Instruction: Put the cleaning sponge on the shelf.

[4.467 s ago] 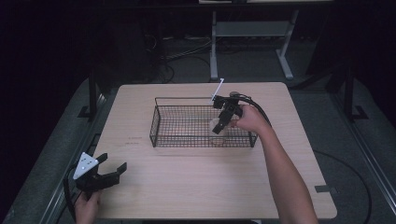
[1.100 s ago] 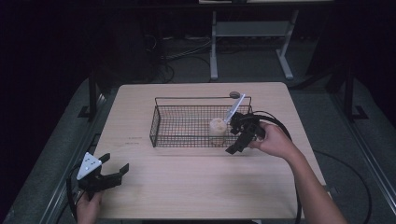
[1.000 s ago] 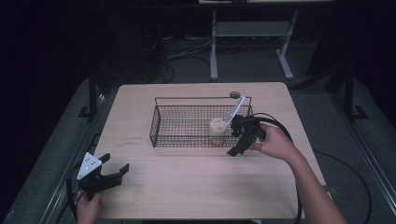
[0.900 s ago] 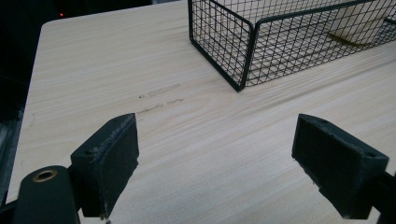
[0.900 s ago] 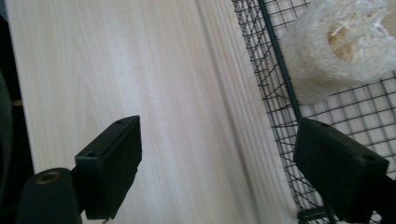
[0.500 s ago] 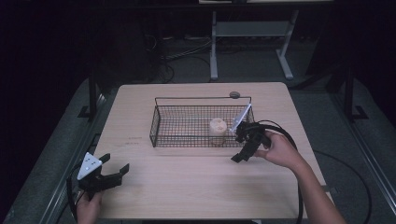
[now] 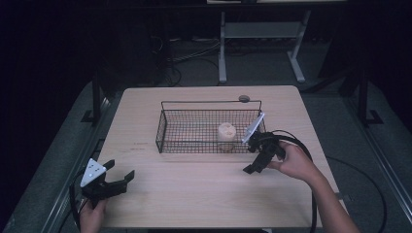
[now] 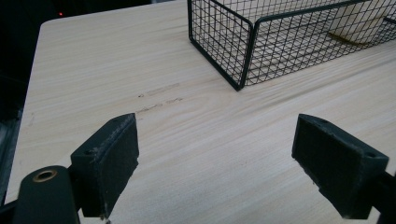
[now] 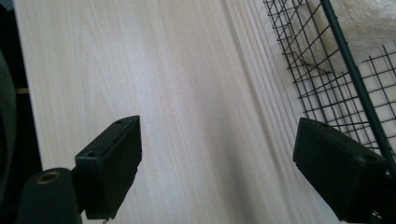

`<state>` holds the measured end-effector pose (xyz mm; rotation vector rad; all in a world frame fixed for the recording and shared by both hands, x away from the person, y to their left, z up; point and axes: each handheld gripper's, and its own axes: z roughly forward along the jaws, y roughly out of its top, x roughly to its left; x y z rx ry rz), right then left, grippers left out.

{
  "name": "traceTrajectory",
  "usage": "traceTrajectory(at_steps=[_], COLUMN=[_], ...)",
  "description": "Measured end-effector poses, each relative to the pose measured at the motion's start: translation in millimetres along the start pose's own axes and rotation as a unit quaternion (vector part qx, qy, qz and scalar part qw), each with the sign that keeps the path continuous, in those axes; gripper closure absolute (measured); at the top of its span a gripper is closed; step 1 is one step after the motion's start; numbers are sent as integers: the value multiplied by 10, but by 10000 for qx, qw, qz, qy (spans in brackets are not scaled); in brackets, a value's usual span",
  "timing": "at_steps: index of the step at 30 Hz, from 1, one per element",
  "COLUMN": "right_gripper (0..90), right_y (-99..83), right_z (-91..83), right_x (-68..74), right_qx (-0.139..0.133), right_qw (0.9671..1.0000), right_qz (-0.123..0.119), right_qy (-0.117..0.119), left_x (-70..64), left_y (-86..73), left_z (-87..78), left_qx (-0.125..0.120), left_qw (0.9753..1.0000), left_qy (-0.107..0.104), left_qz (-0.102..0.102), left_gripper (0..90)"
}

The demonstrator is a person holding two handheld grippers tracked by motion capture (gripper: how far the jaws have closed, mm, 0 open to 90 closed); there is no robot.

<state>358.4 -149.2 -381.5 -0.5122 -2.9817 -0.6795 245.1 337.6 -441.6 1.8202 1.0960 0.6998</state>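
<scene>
— High view first, nearest edge: what is the left gripper [image 7: 112, 181] doing?
— It sits at the near left corner of the pale wooden bench [image 7: 204, 194], held by a hand [image 7: 91, 217] that comes in from the bottom. Its jaws stand wide apart with nothing between them. The left gripper view shows the same: two black pads with only bare wood between them.
— And the right gripper [image 7: 256, 162]?
— It is farther in and to the right, held by the right hand [image 7: 295, 164], just beside the near right corner of the black rectangular wire basket [image 7: 166, 130]. Its jaws are spread too and hold nothing. In the right gripper view, bare wood lies between the pads, and the basket's mesh runs along the right edge, very near the right-hand pad; I cannot tell whether they touch.
— Where is the thing being handled?
— The round cream-coloured bun-like piece [image 7: 226, 131] lies inside the basket, on its floor, toward the right end, apart from both grippers.
— Anything beyond that?
— A small dark round disc [image 7: 244, 98] lies on the bench just behind the basket's far right corner.
</scene>
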Motion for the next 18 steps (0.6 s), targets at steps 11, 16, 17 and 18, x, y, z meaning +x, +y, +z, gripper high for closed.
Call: traceTrajectory(at_steps=[11, 16, 17, 18], right_gripper=[152, 152, 151, 152], right_y=[-192, -278, -291, -302], right_z=[62, 108, 110, 110], right_x=[123, 174, 186, 197], right_qx=[-24, -33, -25, -69], right_qw=[10000, 10000, 10000, 10000], right_qz=[38, 21, 34, 16], right_qy=[30, 49, 8, -15], left_x=[-9, -11, -11, -10], left_y=[0, 5, 7, 6], left_z=[6, 13, 14, 15], left_qx=[12, 9, 11, 11], left_qw=[10000, 10000, 10000, 10000], left_qy=[-15, -21, -16, -22], left_qz=[1, 30, 28, 29], left_gripper=[139, 139, 140, 139])
